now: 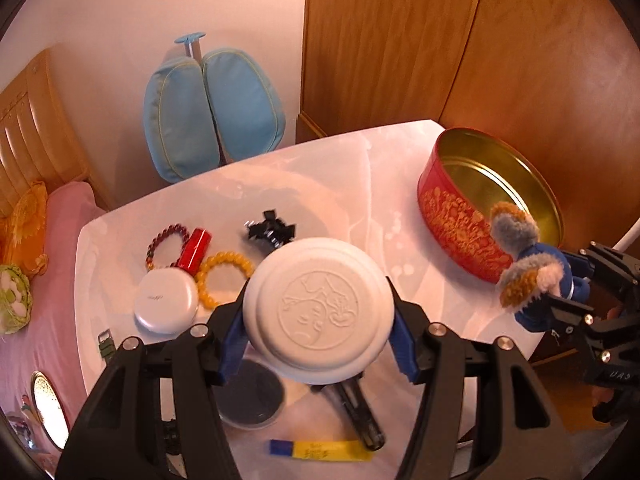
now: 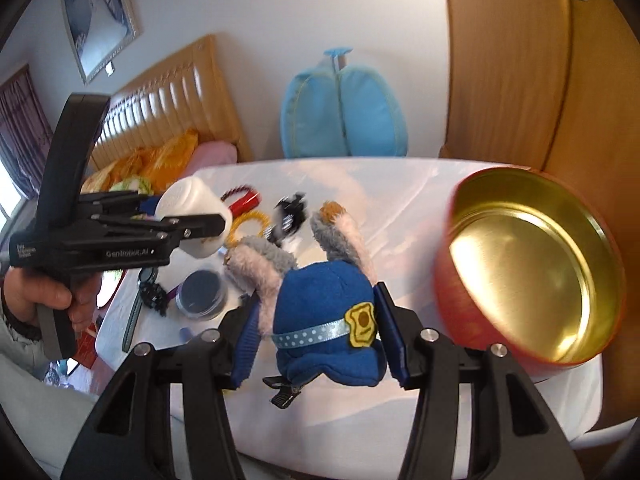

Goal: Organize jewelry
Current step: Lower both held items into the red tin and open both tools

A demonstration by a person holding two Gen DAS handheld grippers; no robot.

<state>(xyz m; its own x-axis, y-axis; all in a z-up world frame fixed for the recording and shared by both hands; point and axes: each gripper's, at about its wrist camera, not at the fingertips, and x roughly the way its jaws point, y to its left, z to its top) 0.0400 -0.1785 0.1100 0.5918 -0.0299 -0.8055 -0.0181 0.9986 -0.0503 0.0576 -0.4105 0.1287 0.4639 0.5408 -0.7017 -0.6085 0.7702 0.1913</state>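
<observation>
White cloth covers the table point(image 1: 360, 168), which stands in a bedroom with a wooden headboard point(image 1: 36, 128) on the left, a light blue bag point(image 1: 212, 112) at the wall and a wooden wardrobe point(image 1: 440, 40) on the right

On the right part of the table stands a round red tin point(image 1: 460, 220) without lid, its golden inside is bare. The left gripper point(image 1: 318, 314) is clamped on a white round case point(image 1: 318, 312) with a relief drawing on top; the blue pads press it from both sides and it is lifted above the table. The right gripper point(image 2: 316, 332) is clamped on a blue plush hat hair clip point(image 2: 326, 320) with grey and pink ears and a yellow badge, held in the air just beside the tin, not inside it.

On the table are lying a dark red bead bracelet point(image 1: 168, 240), a yellow bead bracelet point(image 1: 224, 276), a red lipstick tube point(image 1: 196, 254), a smaller white compact point(image 1: 166, 304), a black claw clip point(image 1: 272, 230), a round dark jar point(image 1: 252, 398), a black pen point(image 1: 360, 416) and a yellow and blue tube point(image 1: 320, 450). A black watch point(image 2: 152, 292) lies near the left edge.

In the right wrist view a hand point(image 2: 52, 300) holds the handle of the left gripper
</observation>
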